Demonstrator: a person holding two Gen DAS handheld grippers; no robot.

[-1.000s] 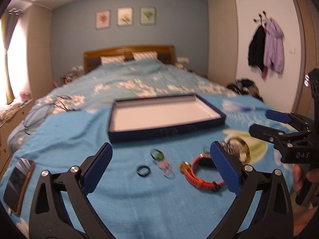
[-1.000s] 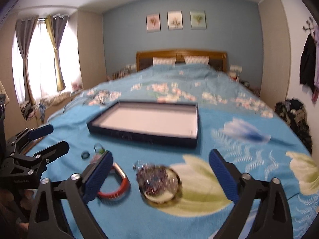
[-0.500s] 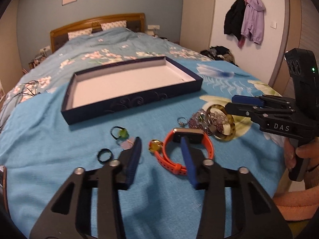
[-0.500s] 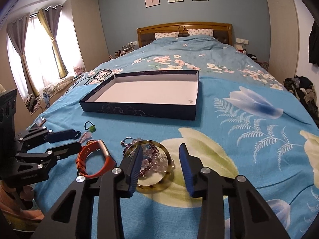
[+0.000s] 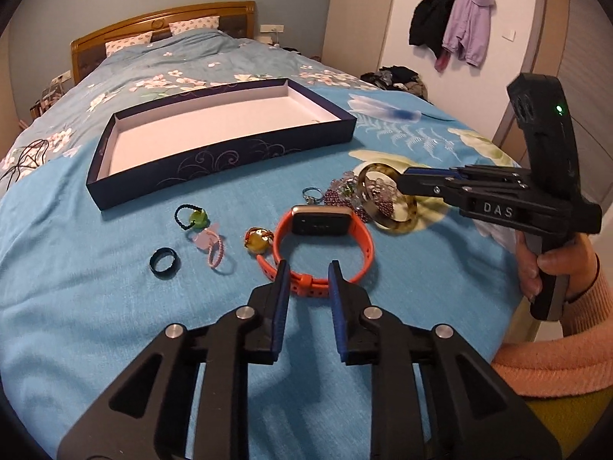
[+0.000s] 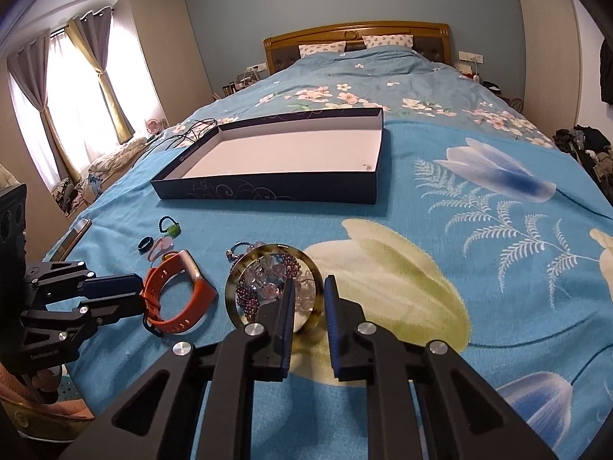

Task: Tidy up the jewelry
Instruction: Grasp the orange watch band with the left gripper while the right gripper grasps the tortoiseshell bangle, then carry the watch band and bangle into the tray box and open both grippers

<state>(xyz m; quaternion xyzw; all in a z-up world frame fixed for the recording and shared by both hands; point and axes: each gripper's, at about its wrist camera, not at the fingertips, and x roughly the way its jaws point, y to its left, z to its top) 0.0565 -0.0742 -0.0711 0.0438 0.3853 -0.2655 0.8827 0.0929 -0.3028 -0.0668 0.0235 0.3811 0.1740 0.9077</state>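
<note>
An empty dark blue tray (image 5: 226, 161) (image 6: 268, 191) lies on the bed. In front of it lie an orange watch (image 5: 325, 241) (image 6: 180, 299), a tortoiseshell bangle (image 5: 390, 222) (image 6: 235, 306) over purple and clear beads (image 6: 264, 283), a black ring (image 5: 164, 263), a green bead on a black cord (image 5: 193, 218), a pink band (image 5: 214, 249) and an amber charm (image 5: 257, 239). My left gripper (image 5: 306, 268) is narrowly open, its tips straddling the watch strap's near side. My right gripper (image 6: 309, 287) is narrowly open, its tips straddling the bangle's near rim.
A phone (image 6: 72, 237) lies near the bed's left edge. Cables (image 6: 187, 130) lie left of the tray. Coats (image 5: 456, 30) hang on the right wall. Clothes (image 6: 590, 145) are piled on the floor to the right.
Both grippers have lowered toward the bed and narrowed from wide open. The left now straddles the watch strap, the right the bangle rim.
</note>
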